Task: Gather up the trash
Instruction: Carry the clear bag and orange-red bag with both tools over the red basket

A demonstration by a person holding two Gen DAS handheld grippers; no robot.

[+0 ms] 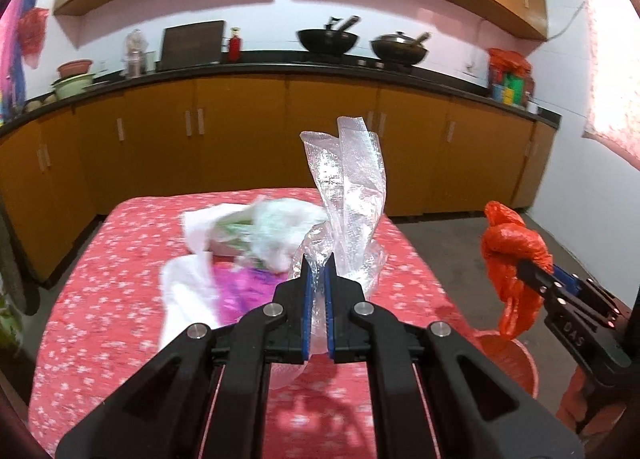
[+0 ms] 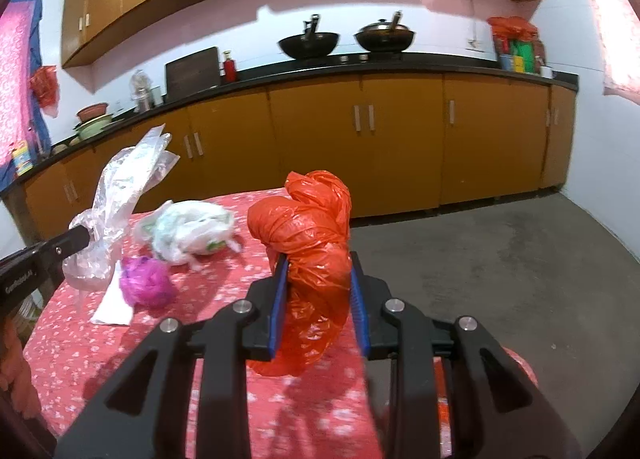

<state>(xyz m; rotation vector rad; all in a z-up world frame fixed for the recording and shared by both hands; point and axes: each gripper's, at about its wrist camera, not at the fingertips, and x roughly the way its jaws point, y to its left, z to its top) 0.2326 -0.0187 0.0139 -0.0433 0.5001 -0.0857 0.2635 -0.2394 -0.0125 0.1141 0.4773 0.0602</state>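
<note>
your left tongs are clamped on a clear plastic bag, lifted above the table at frame center. at right, your right tongs grip a crumpled orange bag, near a red bin at lower right. two pieces collected; a white bag, purple wad and white paper remain on the table.

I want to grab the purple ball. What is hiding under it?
The purple ball sits partly on a white paper, on the red flowered tablecloth. Anything directly beneath it is covered.
</note>
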